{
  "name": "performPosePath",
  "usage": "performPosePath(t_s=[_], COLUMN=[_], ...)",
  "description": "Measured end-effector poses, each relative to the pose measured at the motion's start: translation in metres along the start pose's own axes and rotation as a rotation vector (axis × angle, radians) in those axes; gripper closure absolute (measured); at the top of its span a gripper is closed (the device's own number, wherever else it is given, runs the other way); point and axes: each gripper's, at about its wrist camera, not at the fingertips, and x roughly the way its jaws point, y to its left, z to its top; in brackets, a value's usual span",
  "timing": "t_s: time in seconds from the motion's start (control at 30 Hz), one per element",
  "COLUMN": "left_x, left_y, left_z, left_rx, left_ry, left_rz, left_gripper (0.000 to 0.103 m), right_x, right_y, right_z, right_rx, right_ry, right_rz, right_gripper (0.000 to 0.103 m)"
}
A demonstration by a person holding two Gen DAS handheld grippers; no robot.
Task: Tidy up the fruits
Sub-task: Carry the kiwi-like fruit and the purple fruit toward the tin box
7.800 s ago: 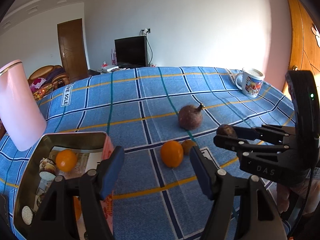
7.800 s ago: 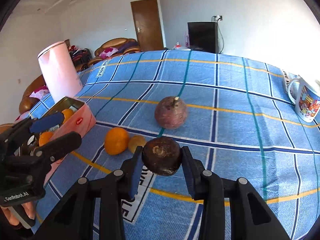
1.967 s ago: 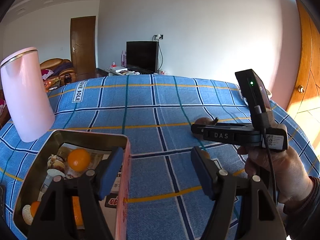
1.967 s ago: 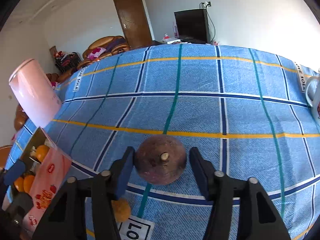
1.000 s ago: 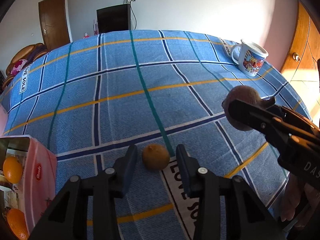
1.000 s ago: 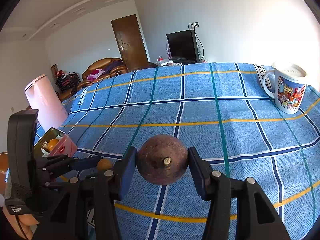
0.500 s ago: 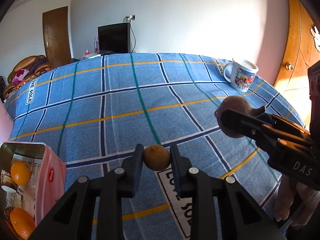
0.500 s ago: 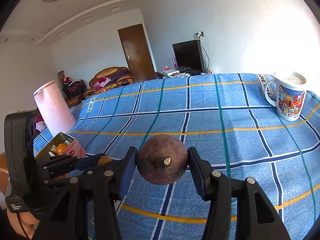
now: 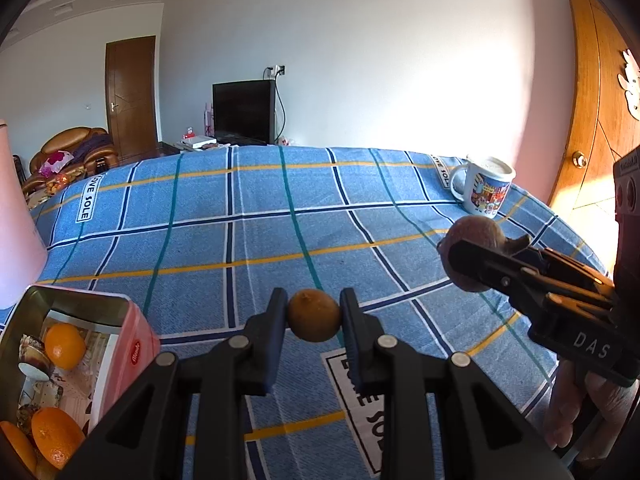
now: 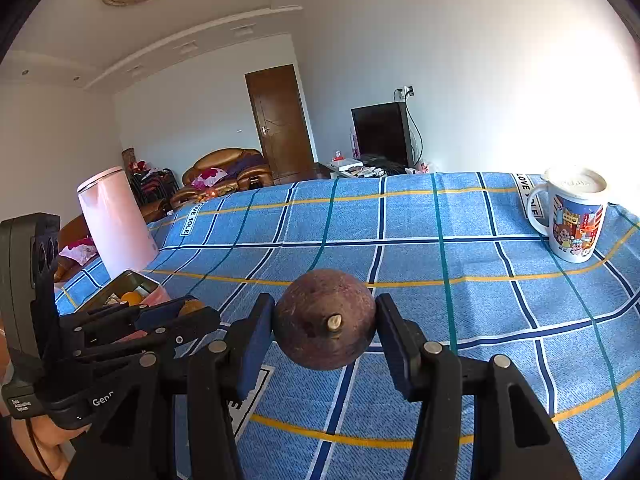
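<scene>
My left gripper is shut on a small brown round fruit and holds it above the blue checked tablecloth. My right gripper is shut on a large dark purple-brown fruit with a stub stem, held above the cloth; that fruit also shows in the left wrist view. A pink metal tin at the lower left holds several oranges. The tin also shows in the right wrist view, behind my left gripper.
A pink kettle stands at the left behind the tin. A printed white mug stands near the table's far right edge. A TV, a door and a sofa lie beyond the table.
Both grippers have risen with their fruits, so the views tilt up toward the room. The small brown fruit stays clamped in the left gripper, the large fruit in the right.
</scene>
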Motion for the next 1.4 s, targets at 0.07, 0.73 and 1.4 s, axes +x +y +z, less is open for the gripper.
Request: performPosePath(t_s=[0.07,0.73,1.4], left_x=[-0.004,-0.031,-0.054], left_y=[0.000,-0.006,0.001], left_z=[0.000,-0.006,-0.017], left_rx=[-0.002,0.043,0.044], left_ry=[-0.019,-0.148,-0.213], left_rz=[0.006,0.053,0.053], left_gripper=[0.075,0.075,0.075], right_x=[-0.002,-0.022,-0.040], right_y=[0.001,0.019,0.056], right_z=[0.000,-0.004,-0.016], right_rx=[-0.007,-0.110,-0.193], right_ry=[-0.012,-0.133,-0.184], right_rz=[-0.002,-0.036,-0.039], right_gripper=[0.050,0.050,0.050])
